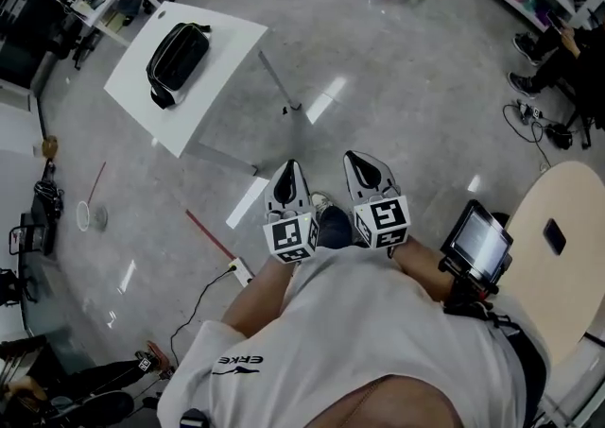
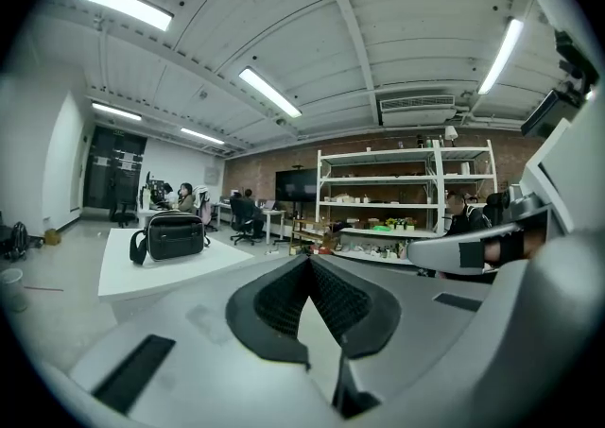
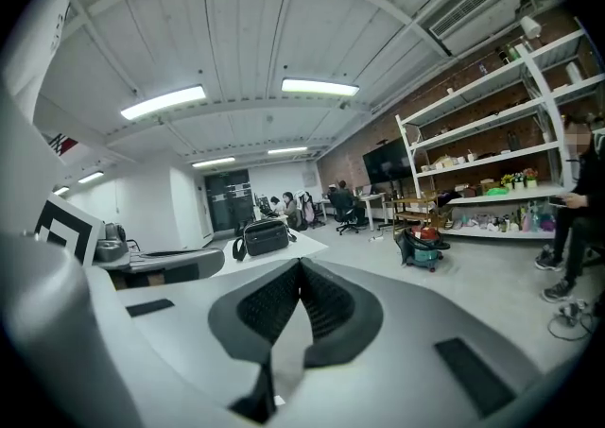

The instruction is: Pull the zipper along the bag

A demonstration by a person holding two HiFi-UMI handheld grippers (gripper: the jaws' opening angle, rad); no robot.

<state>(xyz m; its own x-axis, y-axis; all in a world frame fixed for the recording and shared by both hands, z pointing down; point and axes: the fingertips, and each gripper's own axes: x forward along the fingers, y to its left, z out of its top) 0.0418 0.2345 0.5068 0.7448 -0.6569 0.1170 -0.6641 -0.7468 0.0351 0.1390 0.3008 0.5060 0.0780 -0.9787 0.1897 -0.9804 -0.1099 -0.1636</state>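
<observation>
A black bag (image 1: 176,59) lies on a white table (image 1: 222,43) at the upper left of the head view, far from both grippers. It also shows small in the left gripper view as the bag (image 2: 173,235) and in the right gripper view as the bag (image 3: 264,236). My left gripper (image 1: 290,169) and right gripper (image 1: 357,158) are held side by side close to my body, pointing out over the floor. Each one is shut, its jaws meeting at the tip with nothing between them: left gripper (image 2: 308,261), right gripper (image 3: 301,264). The zipper is too small to make out.
A round beige table (image 1: 567,275) with a dark phone (image 1: 555,236) stands at the right. A screen device (image 1: 480,239) sits by my right arm. A red stick (image 1: 210,234) and a power strip (image 1: 242,271) lie on the floor. A vacuum (image 3: 425,248) stands near the shelves.
</observation>
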